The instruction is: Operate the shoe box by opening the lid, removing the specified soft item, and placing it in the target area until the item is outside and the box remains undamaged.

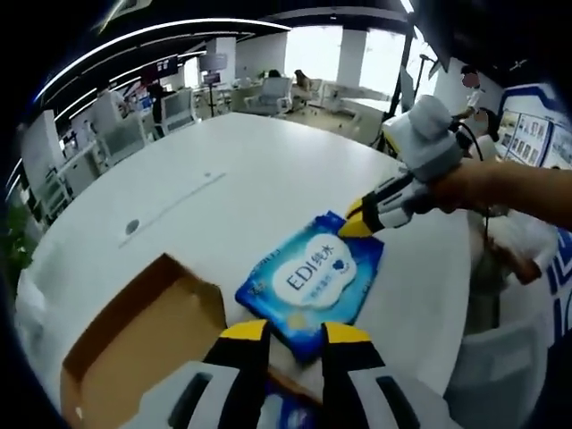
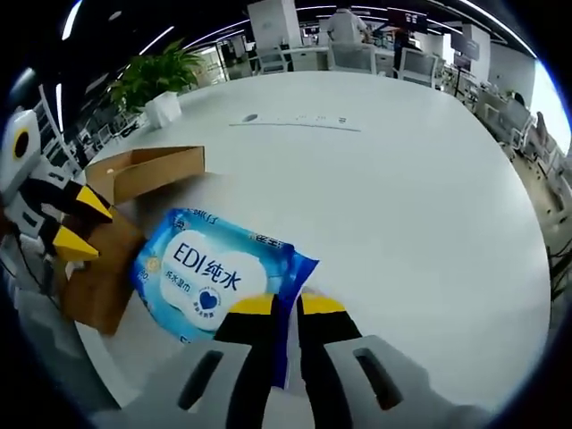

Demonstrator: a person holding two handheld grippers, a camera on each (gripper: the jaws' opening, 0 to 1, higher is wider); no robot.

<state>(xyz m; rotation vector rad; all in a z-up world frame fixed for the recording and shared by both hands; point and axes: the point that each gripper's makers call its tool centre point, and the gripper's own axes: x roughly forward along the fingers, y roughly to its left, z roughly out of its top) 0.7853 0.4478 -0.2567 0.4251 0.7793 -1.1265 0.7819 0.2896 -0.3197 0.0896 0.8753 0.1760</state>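
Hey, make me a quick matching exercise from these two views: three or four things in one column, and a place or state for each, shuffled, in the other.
Things:
1. wipes pack
2. cardboard box
3. right claw
4. left claw

Places or states:
A. open, with its flap up, at the table's edge
B. shut on the blue pack's edge
C. open, above the box
D. lying flat on the white table, outside the box

Pairs: 1-D, 2-A, 3-B, 4-C

Open white table (image 2: pixel 402 197) beyond; cardboard box (image 2: pixel 134 179) blocks the left
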